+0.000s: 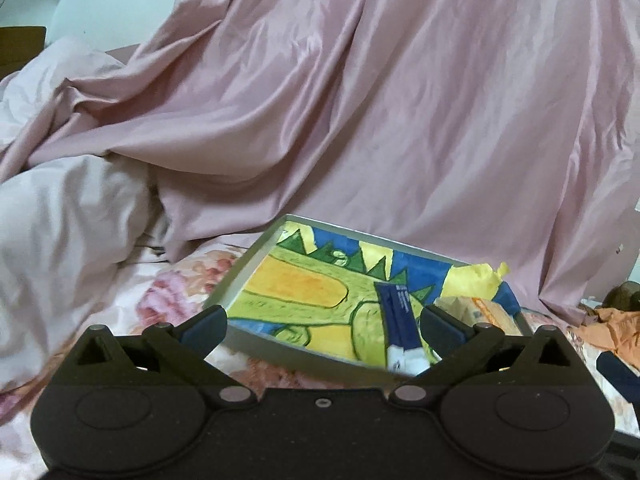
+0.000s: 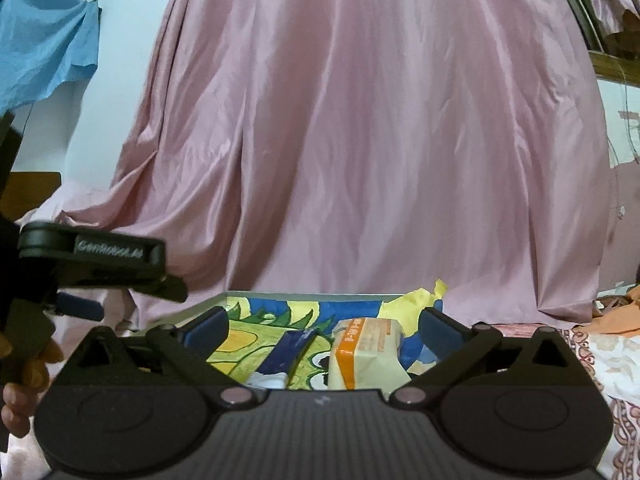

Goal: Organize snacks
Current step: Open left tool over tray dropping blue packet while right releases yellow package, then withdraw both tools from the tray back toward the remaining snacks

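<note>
Left gripper (image 1: 323,322) and right gripper (image 2: 323,326): jaws spread wide, nothing held. Behind them, tray (image 2: 304,297) on the bed holds blue packet (image 2: 289,350) beside cream-orange packet (image 2: 366,350).

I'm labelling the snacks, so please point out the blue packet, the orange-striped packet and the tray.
blue packet (image 1: 396,316), left wrist view, middle of its dark blue wrapper
orange-striped packet (image 2: 362,350), right wrist view, its cream top face
tray (image 1: 234,276), left wrist view, its grey left rim

Glossy pink satin drape (image 2: 360,140) as backdrop; crumpled pale quilt (image 1: 60,220); floral-printed bedsheet (image 1: 168,296); blue cloth (image 2: 44,44) hanging upper left.
</note>
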The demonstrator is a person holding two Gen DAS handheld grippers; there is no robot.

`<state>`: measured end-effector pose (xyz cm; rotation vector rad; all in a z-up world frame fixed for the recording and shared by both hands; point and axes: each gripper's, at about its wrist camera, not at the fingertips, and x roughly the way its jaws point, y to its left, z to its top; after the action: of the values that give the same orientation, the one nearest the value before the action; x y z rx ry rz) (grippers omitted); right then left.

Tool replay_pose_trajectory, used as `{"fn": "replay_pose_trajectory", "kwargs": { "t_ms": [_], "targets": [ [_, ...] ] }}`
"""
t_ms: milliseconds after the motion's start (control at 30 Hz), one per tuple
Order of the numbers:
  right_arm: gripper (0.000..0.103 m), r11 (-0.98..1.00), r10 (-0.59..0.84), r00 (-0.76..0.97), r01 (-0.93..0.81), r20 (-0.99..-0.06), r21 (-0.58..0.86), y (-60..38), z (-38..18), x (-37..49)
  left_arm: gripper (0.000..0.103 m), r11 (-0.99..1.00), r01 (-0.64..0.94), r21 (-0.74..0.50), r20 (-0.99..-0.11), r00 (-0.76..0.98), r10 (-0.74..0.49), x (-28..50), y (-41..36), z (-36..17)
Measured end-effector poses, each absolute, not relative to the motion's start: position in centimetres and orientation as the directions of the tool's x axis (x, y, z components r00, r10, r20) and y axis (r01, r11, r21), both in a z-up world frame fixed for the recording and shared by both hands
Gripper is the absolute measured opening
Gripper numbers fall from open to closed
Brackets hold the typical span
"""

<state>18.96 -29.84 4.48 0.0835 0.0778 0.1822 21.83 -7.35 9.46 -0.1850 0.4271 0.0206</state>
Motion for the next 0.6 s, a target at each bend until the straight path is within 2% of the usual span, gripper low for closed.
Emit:
{"fn": "replay_pose_trajectory", "kwargs": {
  "t_ms": [167, 600],
  "targets": [
    [0.103, 0.98, 0.182, 0.979, -0.173, -0.087, 0.096, -29.5, 4.8, 16.8, 0.102, 0.986, -0.048, -0.162, -0.42, 0.907, -0.025, 18.8, -6.3, 9.3],
    [0.103, 0.966, 0.253, 0.94, -0.231, -0.228, 0.119, -27.6, 3.5, 10.5, 0.102, 0.992, -0.016, -0.122, -0.489, 0.871, -0.046, 12.9, -3.5, 6.5]
  ]
}}
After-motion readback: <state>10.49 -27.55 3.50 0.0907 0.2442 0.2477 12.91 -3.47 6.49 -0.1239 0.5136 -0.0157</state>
